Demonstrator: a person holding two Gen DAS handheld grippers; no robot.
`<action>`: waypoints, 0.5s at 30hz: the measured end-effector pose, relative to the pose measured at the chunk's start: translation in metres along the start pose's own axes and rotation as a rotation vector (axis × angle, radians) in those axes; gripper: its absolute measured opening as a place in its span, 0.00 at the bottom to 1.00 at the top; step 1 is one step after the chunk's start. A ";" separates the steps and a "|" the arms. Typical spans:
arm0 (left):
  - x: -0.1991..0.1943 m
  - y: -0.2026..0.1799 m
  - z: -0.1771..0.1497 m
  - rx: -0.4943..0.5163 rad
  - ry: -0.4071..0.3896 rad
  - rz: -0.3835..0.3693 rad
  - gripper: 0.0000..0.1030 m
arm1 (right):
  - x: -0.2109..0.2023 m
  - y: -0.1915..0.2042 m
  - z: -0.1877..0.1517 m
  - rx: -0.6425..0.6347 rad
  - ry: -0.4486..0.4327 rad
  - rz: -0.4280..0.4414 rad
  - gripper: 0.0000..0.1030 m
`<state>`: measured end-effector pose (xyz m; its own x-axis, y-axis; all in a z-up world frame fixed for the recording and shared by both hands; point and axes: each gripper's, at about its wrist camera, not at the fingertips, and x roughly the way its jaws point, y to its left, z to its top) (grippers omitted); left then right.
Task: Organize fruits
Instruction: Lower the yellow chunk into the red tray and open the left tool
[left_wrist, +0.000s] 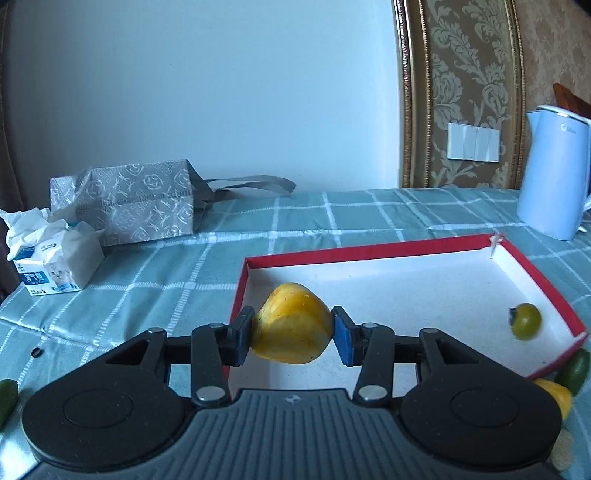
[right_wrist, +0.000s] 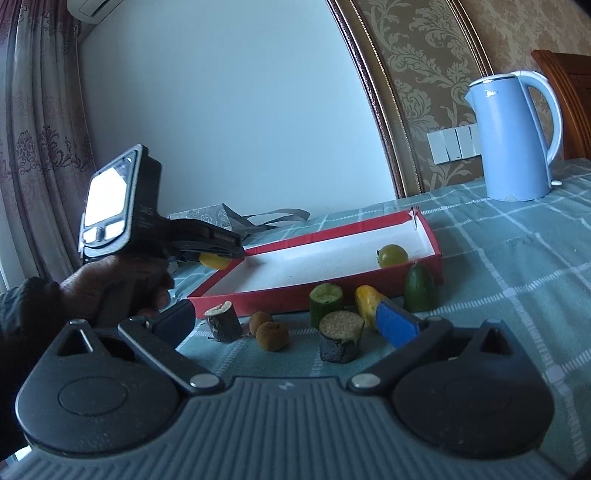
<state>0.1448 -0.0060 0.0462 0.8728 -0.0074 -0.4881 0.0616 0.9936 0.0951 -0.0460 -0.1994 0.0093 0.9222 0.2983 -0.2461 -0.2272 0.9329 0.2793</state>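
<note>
Checked table (left_wrist: 369, 214), red box (left_wrist: 369, 250) awaiting fruit.
Yellow fruit (left_wrist: 291, 325) is pinched by the left hand-held gripper (left_wrist: 291, 334); the right hand-held gripper (right_wrist: 284, 325) is spread; slippage is risked.

The tablecloth (left_wrist: 369, 218) is teal with a white check. The tray (left_wrist: 369, 251) is red outside, white inside. It holds a green fruit (left_wrist: 525, 321). A yellow fruit (left_wrist: 291, 325) sits between black and blue fingers (left_wrist: 345, 341). The kettle (right_wrist: 511, 140) is pale blue, the bag (left_wrist: 125, 203) grey with white motifs.
</note>
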 end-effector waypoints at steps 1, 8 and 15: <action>0.002 0.000 -0.001 0.002 -0.009 0.023 0.48 | 0.000 0.000 0.000 0.000 0.000 -0.001 1.00; 0.001 0.004 0.000 -0.024 -0.041 0.046 0.82 | 0.002 -0.002 0.001 0.014 0.013 -0.005 1.00; -0.046 0.025 -0.012 -0.030 -0.052 0.038 0.82 | 0.017 -0.010 0.005 0.034 0.088 -0.062 0.97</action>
<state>0.1005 0.0203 0.0610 0.8984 0.0250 -0.4384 0.0143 0.9962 0.0862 -0.0261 -0.2050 0.0063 0.9027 0.2581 -0.3443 -0.1585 0.9433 0.2916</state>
